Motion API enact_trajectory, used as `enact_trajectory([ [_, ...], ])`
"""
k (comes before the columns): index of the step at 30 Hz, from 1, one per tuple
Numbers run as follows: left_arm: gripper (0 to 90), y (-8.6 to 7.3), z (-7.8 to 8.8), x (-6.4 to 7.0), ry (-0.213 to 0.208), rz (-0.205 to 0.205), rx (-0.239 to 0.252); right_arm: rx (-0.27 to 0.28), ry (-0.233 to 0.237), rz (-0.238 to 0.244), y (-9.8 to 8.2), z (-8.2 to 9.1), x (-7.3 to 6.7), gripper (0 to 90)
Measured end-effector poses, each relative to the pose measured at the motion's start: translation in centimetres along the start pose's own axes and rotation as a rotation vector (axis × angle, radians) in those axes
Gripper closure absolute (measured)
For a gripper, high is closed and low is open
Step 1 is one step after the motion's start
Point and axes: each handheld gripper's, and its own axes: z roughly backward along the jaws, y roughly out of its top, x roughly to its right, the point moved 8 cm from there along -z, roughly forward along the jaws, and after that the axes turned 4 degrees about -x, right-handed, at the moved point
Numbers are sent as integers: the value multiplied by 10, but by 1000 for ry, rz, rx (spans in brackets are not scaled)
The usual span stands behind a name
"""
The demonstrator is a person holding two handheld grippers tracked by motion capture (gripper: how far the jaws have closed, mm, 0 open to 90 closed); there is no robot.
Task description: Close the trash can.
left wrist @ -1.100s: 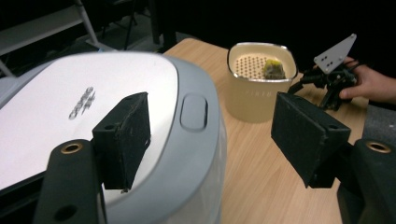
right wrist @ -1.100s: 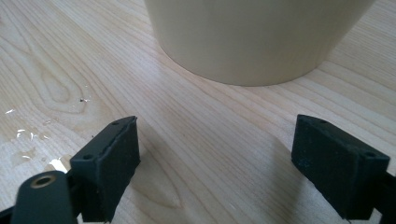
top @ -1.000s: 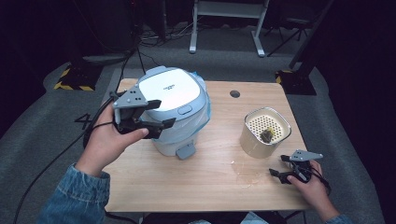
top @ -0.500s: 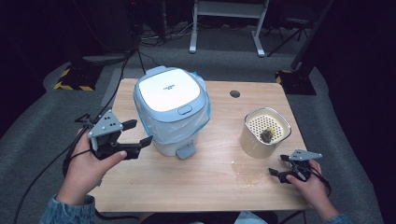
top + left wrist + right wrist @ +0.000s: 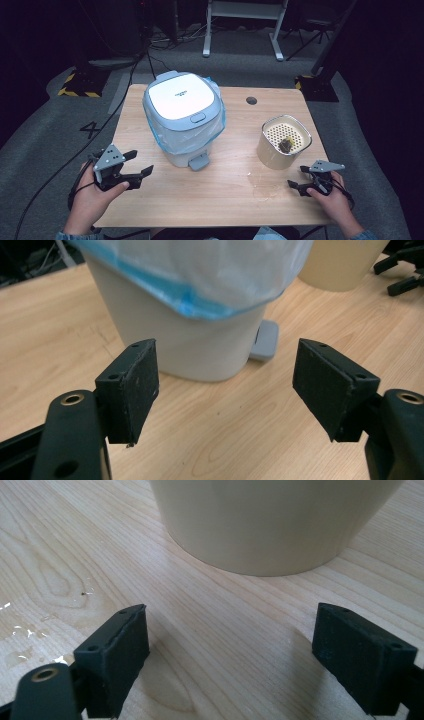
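Overhead, in the high view, we look down on a wooden table (image 5: 165,200) holding a white pedal bin (image 5: 182,117) with a blue liner left of centre, lid shut, and a cream cup (image 5: 283,142) with a perforated insert and a dark lump inside, to the right. Our left gripper (image 5: 140,164) sits at the near left edge, just beside the bin's base, its jaws spread wide with nothing between them; the left hand (image 5: 92,197) wraps it from beneath, forearm entering from the bottom. Our right gripper (image 5: 299,177) rests low at the near right, close in front of the cup, cradled by the right hand (image 5: 332,197); a small wet patch (image 5: 265,187) glistens on the wood to its left. Next, in the left gripper view, we see two black pads held far apart, framing the bin's pale body (image 5: 200,345) and its grey foot pedal (image 5: 265,340), which juts toward us at table level; we judge the gripper is held low and level to line up with that pedal or the bin's lower wall. Finally, in the right gripper view, the pads again stand wide and empty, hovering just above the tabletop, with the cup's rounded base (image 5: 270,525) directly ahead, near but not touched, seemingly waiting for the lid to open.
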Motion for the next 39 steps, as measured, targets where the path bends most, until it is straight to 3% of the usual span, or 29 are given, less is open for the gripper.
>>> enact_trajectory([
  [6, 262, -38, -19, -10, -2, 33, -119, 1, 0, 2, -1, 1, 0, 152],
  [14, 261, -62, -32, -17, -1, 64, -178, 0, 0, 2, -1, 1, 0, 152],
  [19, 250, -83, -43, -19, -13, 94, -275, 0, 0, 2, -1, 1, 0, 153],
  [22, 250, -90, -47, -20, -10, 91, -304, 0, 0, 2, -1, 1, 0, 152],
  [27, 244, -98, -56, -17, -19, 108, -329, 0, 0, 1, -1, 1, 0, 152],
  [30, 237, -103, -64, -14, -18, 98, -350, 0, 1, 1, -1, 1, 0, 152],
  [31, 236, -104, -66, -16, -6, 72, -348, 0, 1, 1, -1, 1, 0, 152],
  [34, 211, -104, -70, -17, 17, 54, -322, 0, 0, 1, -1, 1, 0, 152],
  [36, 210, -105, -72, -22, 50, 18, -313, 0, 0, 1, -1, 1, 0, 152],
  [39, 145, -106, -78, -25, 70, 29, -232, 0, 0, 2, -1, 1, 0, 152],
])
